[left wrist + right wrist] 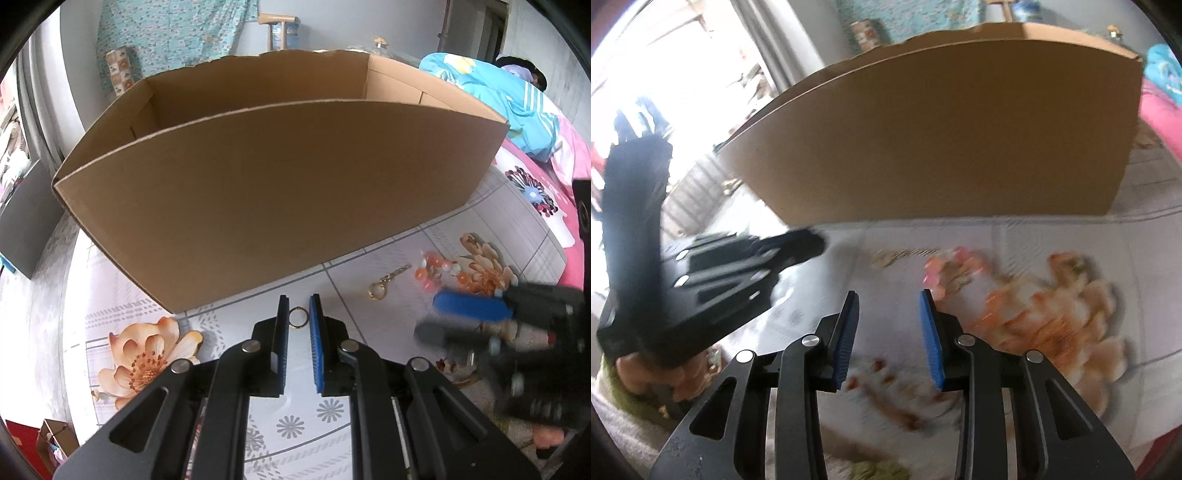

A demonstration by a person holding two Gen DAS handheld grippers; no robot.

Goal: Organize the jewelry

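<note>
A small gold ring point(297, 317) lies on the floral tablecloth between the fingertips of my left gripper point(298, 301); the jaws stand narrowly apart on either side of it, not closed. A gold chain with a loop point(384, 282) and an orange-and-white bead bracelet point(439, 271) lie to the right. My right gripper point(889, 297) is open and empty, low over the table, and shows blurred in the left wrist view point(458, 317). The beads point(955, 269) and chain point(905, 254) are blurred ahead of it.
A large open cardboard box point(280, 206) stands just behind the jewelry, also in the right wrist view point(942, 140). The tablecloth point(351, 369) has flower prints. Pink and blue bedding point(517, 110) lies at the right. The left gripper's body point(701, 280) is to the right gripper's left.
</note>
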